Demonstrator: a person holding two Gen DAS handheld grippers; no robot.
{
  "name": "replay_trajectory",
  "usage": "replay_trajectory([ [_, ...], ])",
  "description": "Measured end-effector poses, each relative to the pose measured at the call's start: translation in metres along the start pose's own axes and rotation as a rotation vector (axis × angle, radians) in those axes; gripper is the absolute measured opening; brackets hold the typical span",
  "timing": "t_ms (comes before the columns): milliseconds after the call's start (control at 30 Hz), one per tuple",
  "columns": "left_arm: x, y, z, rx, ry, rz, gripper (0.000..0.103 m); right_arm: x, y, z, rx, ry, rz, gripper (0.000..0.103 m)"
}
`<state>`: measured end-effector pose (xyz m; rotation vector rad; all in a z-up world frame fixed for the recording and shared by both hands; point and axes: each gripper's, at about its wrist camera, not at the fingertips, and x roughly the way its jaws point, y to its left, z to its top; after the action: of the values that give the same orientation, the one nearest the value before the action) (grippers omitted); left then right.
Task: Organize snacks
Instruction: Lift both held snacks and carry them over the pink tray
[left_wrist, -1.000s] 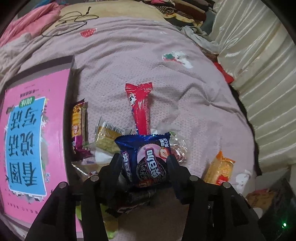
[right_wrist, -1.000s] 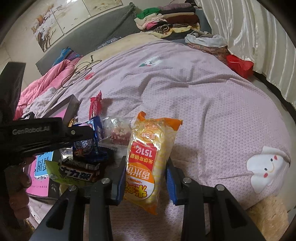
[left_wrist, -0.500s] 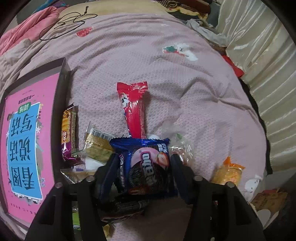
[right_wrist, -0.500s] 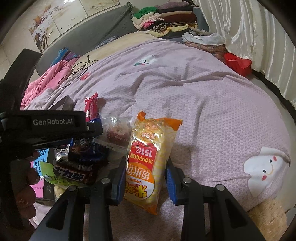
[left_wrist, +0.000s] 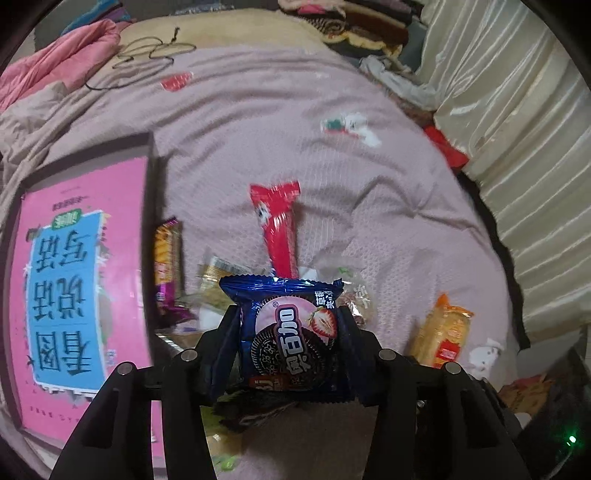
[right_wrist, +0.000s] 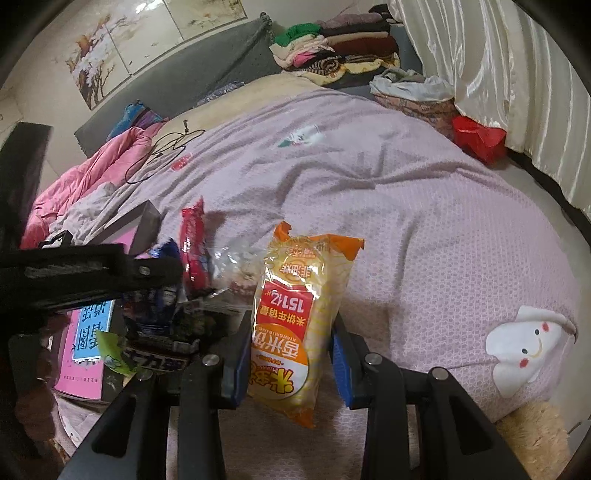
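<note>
My left gripper (left_wrist: 288, 317) points down over a heap of snacks, and its jaws are closing on a blue cookie packet (left_wrist: 291, 343) pressed between its pads. The packet hangs just above the heap. In the right wrist view the same packet (right_wrist: 159, 299) shows blurred under the left gripper's black body. My right gripper (right_wrist: 291, 325) is shut on a yellow-orange rice cracker bag (right_wrist: 295, 306), held upright over the lilac bedspread (right_wrist: 424, 229). That bag (left_wrist: 441, 336) also appears at the right of the left wrist view.
On the bedspread lie a red stick pack (left_wrist: 277, 225), a purple-gold bar (left_wrist: 168, 266), clear-wrapped sweets (left_wrist: 354, 295), a dark bar (right_wrist: 155, 358) and a green packet (right_wrist: 110, 350). A pink book (left_wrist: 81, 280) in a dark box sits left. Curtains (left_wrist: 517, 166) hang right; folded clothes (right_wrist: 332, 48) lie behind.
The left gripper shifted over the heap with the blue packet, which now sits straighter between the fingers. The right gripper and its yellow bag have not moved.
</note>
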<state>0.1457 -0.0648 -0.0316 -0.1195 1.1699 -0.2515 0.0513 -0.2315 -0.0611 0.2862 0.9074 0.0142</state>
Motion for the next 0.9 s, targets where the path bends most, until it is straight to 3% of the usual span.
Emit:
replay_trajectory([
  [233, -0.047, 0.026, -0.004, -0.015, -0.077, -0.008, 0.052, -0.009, 0.036, 0.007, -0.076, -0.033, 0.04, 0.037],
  [500, -0.087, 0.073, -0.018, -0.035, -0.161, 0.059, 0.052, -0.011, 0.099, 0.007, -0.195, -0.038, 0.124, 0.037],
  [900, -0.102, 0.148, -0.045, -0.122, -0.169, 0.149, 0.052, 0.006, 0.18, -0.01, -0.335, 0.016, 0.216, 0.037],
])
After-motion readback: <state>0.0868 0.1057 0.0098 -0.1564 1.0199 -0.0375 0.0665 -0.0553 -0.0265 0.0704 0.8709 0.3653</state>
